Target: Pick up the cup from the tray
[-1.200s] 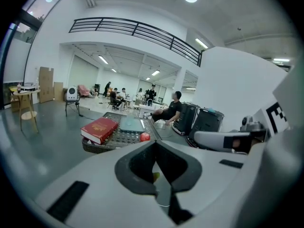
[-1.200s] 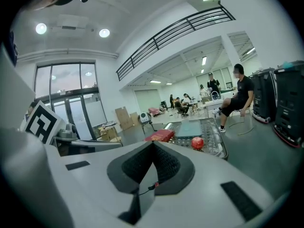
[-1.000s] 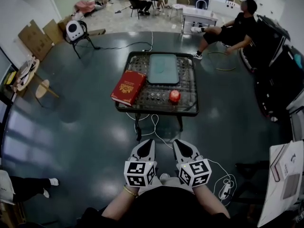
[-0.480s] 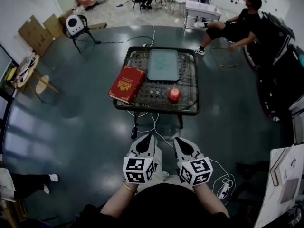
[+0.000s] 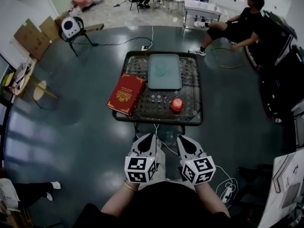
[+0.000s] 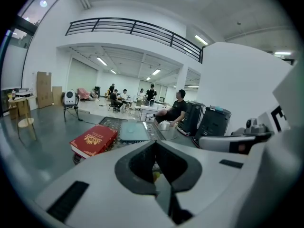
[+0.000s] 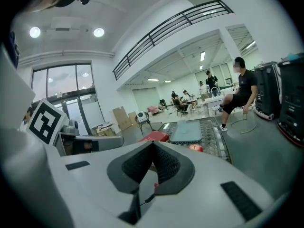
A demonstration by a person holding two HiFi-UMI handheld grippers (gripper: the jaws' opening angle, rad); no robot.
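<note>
A clear cup point(image 5: 160, 69) stands on a grey-green tray point(image 5: 172, 82) at the far middle of a low mesh-topped table point(image 5: 192, 113). Both grippers hang low in front of the person's body, well short of the table. The left gripper point(image 5: 147, 137) is shut with nothing between its jaws, and the right gripper point(image 5: 183, 139) is shut and empty too. In the left gripper view the tray point(image 6: 134, 132) lies ahead beyond the closed jaws. The right gripper view shows the tray point(image 7: 186, 133) ahead with the cup point(image 7: 181, 122) faint on it.
On the table a red book point(image 5: 126, 94) lies left of the tray and a red apple point(image 5: 176, 105) sits near the front edge. White cables point(image 5: 159, 136) trail on the floor under the table. A person point(image 5: 232, 25) sits at the far right beside black equipment point(image 5: 280, 80).
The table has come nearer and lower in the head view as the person stepped toward it. Both grippers stay shut and side by side.
</note>
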